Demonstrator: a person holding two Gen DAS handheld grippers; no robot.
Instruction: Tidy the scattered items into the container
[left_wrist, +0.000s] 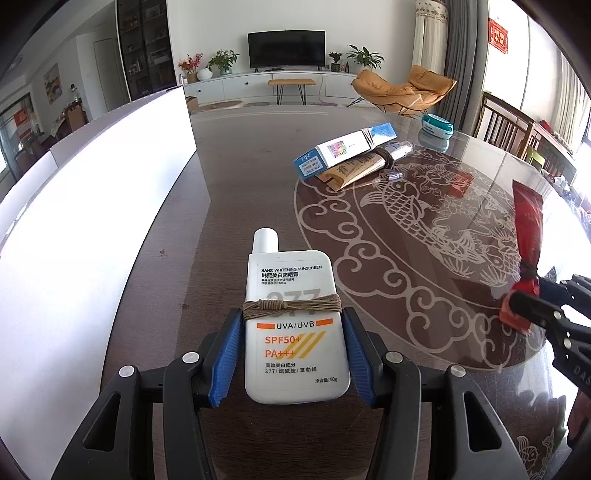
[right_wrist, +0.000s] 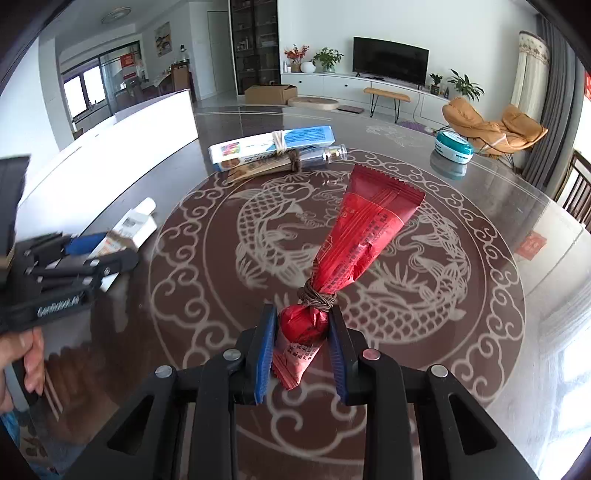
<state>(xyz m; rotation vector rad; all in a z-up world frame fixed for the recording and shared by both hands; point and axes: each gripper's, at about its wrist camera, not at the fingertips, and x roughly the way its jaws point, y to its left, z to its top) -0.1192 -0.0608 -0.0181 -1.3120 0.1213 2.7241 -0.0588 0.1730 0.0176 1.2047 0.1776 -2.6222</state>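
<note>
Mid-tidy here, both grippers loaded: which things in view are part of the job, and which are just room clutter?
Job:
- sunscreen bottle, in left gripper
- red packet, in right gripper
- blue-and-white box
- brown tube beside it
- teal jar
- white container

Not the job:
- TV
- orange chair
- cardboard box

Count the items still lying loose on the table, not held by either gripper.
3, far side of the table: a blue-and-white box resting on a tan tube, a clear vial beside them, and a teal jar off to the right. Others may be out of view.
</note>
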